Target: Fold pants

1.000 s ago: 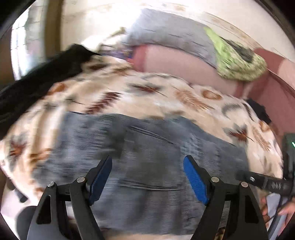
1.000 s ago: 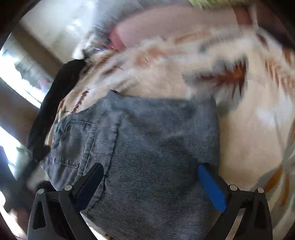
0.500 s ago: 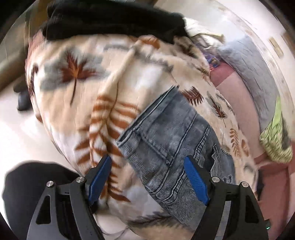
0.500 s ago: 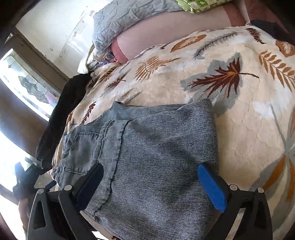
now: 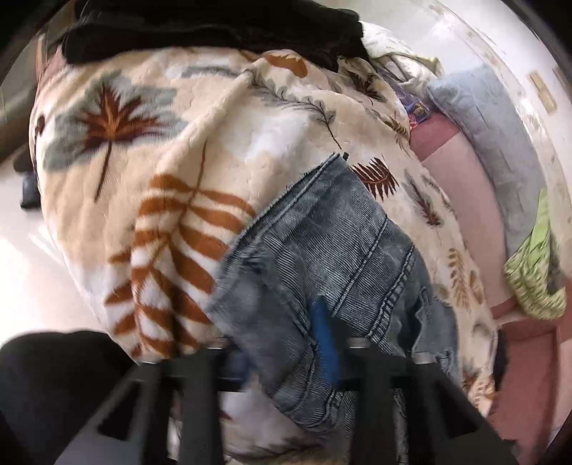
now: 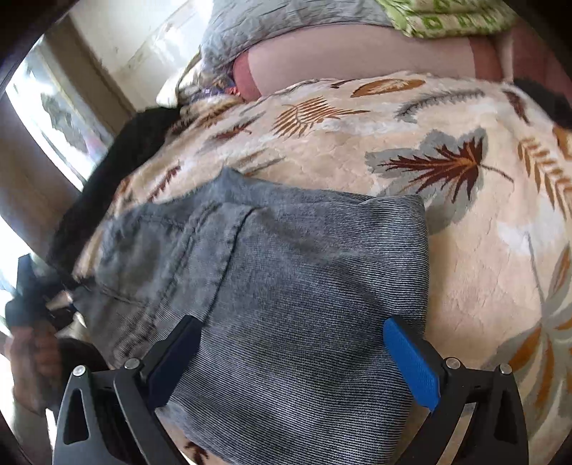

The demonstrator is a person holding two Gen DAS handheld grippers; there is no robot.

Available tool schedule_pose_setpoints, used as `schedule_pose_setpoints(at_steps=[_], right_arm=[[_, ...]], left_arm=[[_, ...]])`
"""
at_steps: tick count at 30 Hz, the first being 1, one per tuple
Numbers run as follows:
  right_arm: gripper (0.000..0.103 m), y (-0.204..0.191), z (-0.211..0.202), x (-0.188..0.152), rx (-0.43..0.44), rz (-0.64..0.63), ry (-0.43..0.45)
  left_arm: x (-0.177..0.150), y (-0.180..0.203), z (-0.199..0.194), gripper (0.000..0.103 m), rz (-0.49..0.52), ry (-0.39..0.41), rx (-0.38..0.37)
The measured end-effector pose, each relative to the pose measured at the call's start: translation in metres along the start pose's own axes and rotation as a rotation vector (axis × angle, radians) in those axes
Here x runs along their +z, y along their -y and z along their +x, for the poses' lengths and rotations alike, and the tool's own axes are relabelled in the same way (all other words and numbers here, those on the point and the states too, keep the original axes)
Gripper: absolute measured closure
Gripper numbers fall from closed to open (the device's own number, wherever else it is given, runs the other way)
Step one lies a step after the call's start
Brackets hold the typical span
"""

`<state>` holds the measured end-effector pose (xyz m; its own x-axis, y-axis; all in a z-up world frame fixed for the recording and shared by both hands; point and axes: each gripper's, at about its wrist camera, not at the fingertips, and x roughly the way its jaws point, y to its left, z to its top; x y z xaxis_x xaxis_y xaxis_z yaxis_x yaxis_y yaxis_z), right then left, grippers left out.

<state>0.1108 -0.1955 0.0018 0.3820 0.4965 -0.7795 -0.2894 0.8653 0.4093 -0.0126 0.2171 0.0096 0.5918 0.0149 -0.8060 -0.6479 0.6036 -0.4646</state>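
A: Start at the left. What's the left gripper (image 5: 286, 343) doing?

B: Its jaws are closing, with a fold of the jeans (image 5: 332, 272) between them. One blue pad (image 5: 325, 343) shows against the denim; the other is hidden under the cloth, and the picture is blurred there

A: And where do the jeans lie?

B: On the bed, on a cream blanket (image 5: 186, 150) printed with brown and grey leaves. In the left wrist view the waistband end runs from the blanket's middle down into the jaws

A: Anything at the far left edge?

B: A heap of black cloth (image 5: 214, 32) sits on the blanket's far edge

A: Now the right side

B: The right gripper (image 6: 289, 361) hangs over the folded denim with its jaws wide open, one pad on either side of the fold and neither pressing it. The folded part (image 6: 304, 279) lies flat on the blanket, a pocket to its left

A: And beyond that?

B: A pink sheet (image 6: 357, 60), a grey pillow (image 6: 286, 21) and a green patterned cloth (image 6: 447, 18) lie past the blanket
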Motion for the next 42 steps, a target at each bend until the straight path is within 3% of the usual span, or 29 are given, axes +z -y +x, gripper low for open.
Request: schedule_pose_setpoints(at_steps=[4,9,14,19,21,25,27,28,29,30,32,34,38,40,41,42], right_arm=[[0.000,0.007,-0.001,0.003,0.048,0.046,0.008],[0.000,0.006,-0.002,0.002,0.046,0.039,0.006],[0.000,0.024,-0.009,0.004,0.147,0.153,0.022],[0.000,0.051,-0.020,0.002,0.295,0.326,0.059],[0.000,0.064,-0.029,-0.001,0.352,0.400,0.091],[0.000,0.092,-0.058,-0.007,0.350,0.501,0.199],[0.000,0.107,-0.067,-0.012,0.341,0.554,0.231],[0.000,0.116,-0.070,-0.016,0.334,0.589,0.239],[0.000,0.123,-0.071,-0.020,0.331,0.618,0.240],[0.000,0.128,-0.072,-0.022,0.330,0.633,0.239],[0.000,0.131,-0.075,-0.026,0.340,0.640,0.238],[0.000,0.129,-0.078,-0.028,0.334,0.626,0.240],[0.000,0.136,-0.082,-0.033,0.342,0.651,0.257],[0.000,0.138,-0.082,-0.031,0.342,0.654,0.257],[0.000,0.138,-0.082,-0.031,0.336,0.649,0.254],[0.000,0.137,-0.082,-0.031,0.329,0.643,0.252]], left_arm=[[-0.003,0.012,-0.014,0.093,0.077,0.068,0.012],[-0.025,0.079,-0.049,0.094,0.355,0.259,0.025],[-0.075,0.150,-0.077,0.094,0.651,0.391,-0.024],[-0.139,0.204,-0.087,0.094,0.903,0.432,-0.113],[-0.167,0.220,-0.082,0.094,0.994,0.419,-0.144],[-0.221,0.241,-0.062,0.094,1.121,0.327,-0.209],[-0.251,0.248,-0.034,0.094,1.207,0.217,-0.196],[-0.266,0.247,-0.007,0.094,1.240,0.110,-0.169],[-0.274,0.244,0.009,0.094,1.259,0.052,-0.139],[-0.281,0.242,0.019,0.094,1.281,0.038,-0.115],[-0.287,0.242,0.011,0.094,1.317,0.097,-0.104],[-0.276,0.248,0.004,0.094,1.280,0.076,-0.121],[-0.260,0.255,-0.025,0.094,1.229,0.139,-0.160],[-0.261,0.255,-0.025,0.092,1.224,0.124,-0.181],[-0.266,0.257,-0.014,0.087,1.234,0.089,-0.185],[-0.274,0.256,0.002,0.071,1.261,0.021,-0.186]])
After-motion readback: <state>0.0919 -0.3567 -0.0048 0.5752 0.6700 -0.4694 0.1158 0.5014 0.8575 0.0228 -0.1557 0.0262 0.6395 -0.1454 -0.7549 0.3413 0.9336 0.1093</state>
